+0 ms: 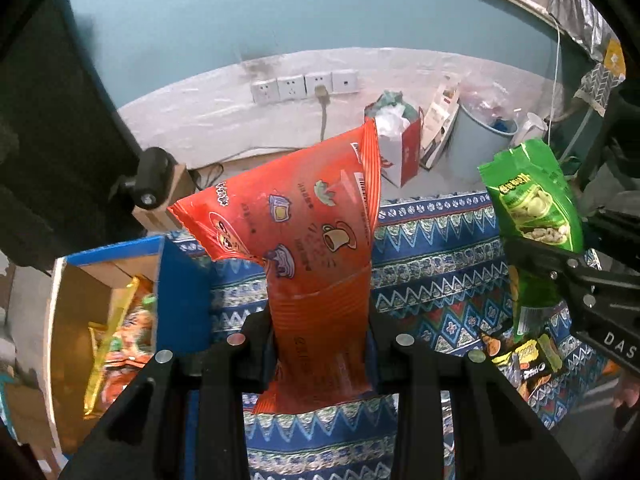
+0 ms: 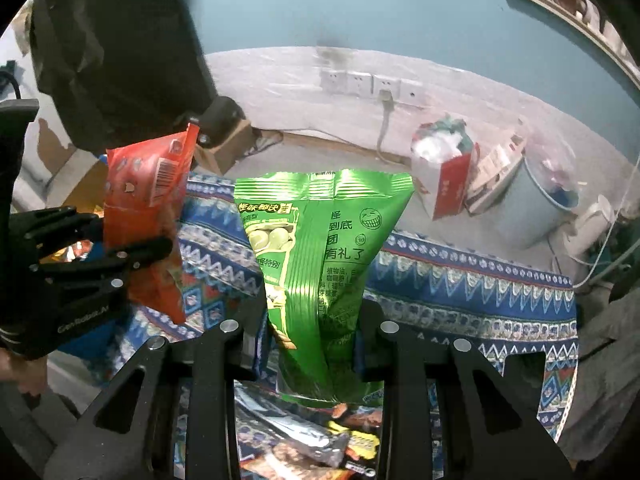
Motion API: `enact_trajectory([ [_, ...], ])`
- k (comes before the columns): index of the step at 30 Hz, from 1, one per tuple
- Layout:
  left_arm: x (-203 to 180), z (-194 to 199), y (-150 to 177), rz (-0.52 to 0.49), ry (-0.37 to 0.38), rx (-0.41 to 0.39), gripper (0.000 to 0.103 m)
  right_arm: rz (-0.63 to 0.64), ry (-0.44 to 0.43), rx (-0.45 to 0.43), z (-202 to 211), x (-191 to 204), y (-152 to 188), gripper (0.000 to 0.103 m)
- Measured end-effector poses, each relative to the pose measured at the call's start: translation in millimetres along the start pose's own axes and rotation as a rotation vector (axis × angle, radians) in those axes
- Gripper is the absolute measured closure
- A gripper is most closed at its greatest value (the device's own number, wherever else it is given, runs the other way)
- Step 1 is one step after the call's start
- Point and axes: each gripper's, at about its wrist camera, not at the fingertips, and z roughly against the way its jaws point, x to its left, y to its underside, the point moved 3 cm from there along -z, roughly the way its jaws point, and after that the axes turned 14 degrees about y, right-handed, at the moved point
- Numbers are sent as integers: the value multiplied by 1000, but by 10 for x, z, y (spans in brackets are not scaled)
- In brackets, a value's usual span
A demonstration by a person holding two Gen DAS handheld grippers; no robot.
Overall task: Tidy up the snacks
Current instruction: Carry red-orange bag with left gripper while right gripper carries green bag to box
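Observation:
My left gripper (image 1: 320, 344) is shut on an orange-red snack bag (image 1: 304, 240), which stands up between its fingers above the patterned cloth. The same orange-red bag (image 2: 148, 216) and left gripper (image 2: 132, 256) show at the left of the right wrist view. My right gripper (image 2: 316, 344) is shut on a green snack bag (image 2: 316, 256), held upright off the table. That green bag (image 1: 532, 204) hangs at the right of the left wrist view. An open blue cardboard box (image 1: 176, 292) holding several snack packets sits low on the left. Loose snack packets (image 2: 316, 444) lie on the cloth below the right gripper.
A blue, red and white patterned cloth (image 1: 432, 248) covers the table. Behind it on the floor stand a red and white bag (image 2: 448, 176), a pale blue bin (image 2: 540, 216), a brown carton (image 2: 228, 148) and a wall socket strip (image 2: 372, 84). A dark object (image 2: 120, 52) fills the upper left.

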Motion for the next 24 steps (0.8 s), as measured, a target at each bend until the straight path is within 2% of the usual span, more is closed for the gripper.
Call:
enact_trajectory([
  [9,255,345,118,-19,-35,-54,68,12,-60,-36,211,314,-133,74],
  [24,887,754,374,43,-84,-98,68,96,-147,-69,280,1015,-386,74],
])
